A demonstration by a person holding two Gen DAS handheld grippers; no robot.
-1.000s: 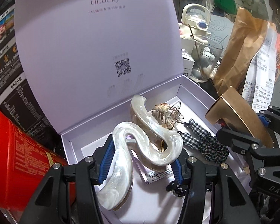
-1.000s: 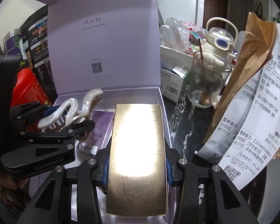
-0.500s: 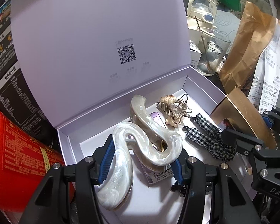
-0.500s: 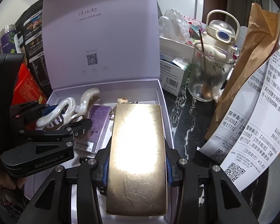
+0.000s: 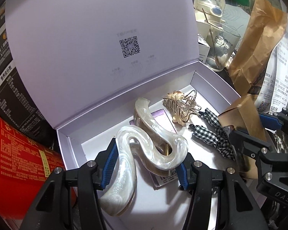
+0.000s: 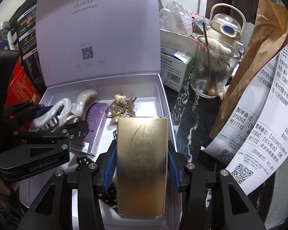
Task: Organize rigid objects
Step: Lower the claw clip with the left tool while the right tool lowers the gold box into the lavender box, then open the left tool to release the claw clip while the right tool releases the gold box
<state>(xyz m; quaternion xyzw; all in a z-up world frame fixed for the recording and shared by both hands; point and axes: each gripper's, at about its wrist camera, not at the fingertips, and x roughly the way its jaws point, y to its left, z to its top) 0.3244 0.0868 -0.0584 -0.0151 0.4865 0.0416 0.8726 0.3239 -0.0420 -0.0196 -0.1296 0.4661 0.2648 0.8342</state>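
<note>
- The open lavender gift box (image 6: 164, 103) carries "ULucky" on the inside of its raised lid (image 6: 98, 28), with a QR code (image 6: 87, 52) printed lower down; the smaller lines of text are too fine to read.
- The left gripper (image 5: 146, 163) is clamped on a pearl-white wavy hair claw (image 5: 144, 145), held low over the box floor at the box's left side.
- The left gripper body reads "GenRobot.AI" in the right wrist view.
- The right gripper (image 6: 142, 169) holds a flat gold case (image 6: 142, 164) above the box's near right part. Its jaws have just been opening; a narrow gap shows on the right side of the case.
- On the box floor lie a gold metal claw clip (image 5: 179, 107), a black-and-white checked fabric piece (image 5: 211, 134) and a purple barcoded card box (image 6: 95, 126).
- Right of the box stand a glass (image 6: 211, 71) with a cartoon cat print and a spoon inside, a cream kettle-shaped bottle (image 6: 225, 25), a brown paper bag (image 6: 259, 61) and a printed receipt (image 6: 266, 118) with QR codes and "¥5.83".
- Left of the box stand a red tin (image 5: 15, 163) and a black printed pouch (image 5: 5, 80).
</note>
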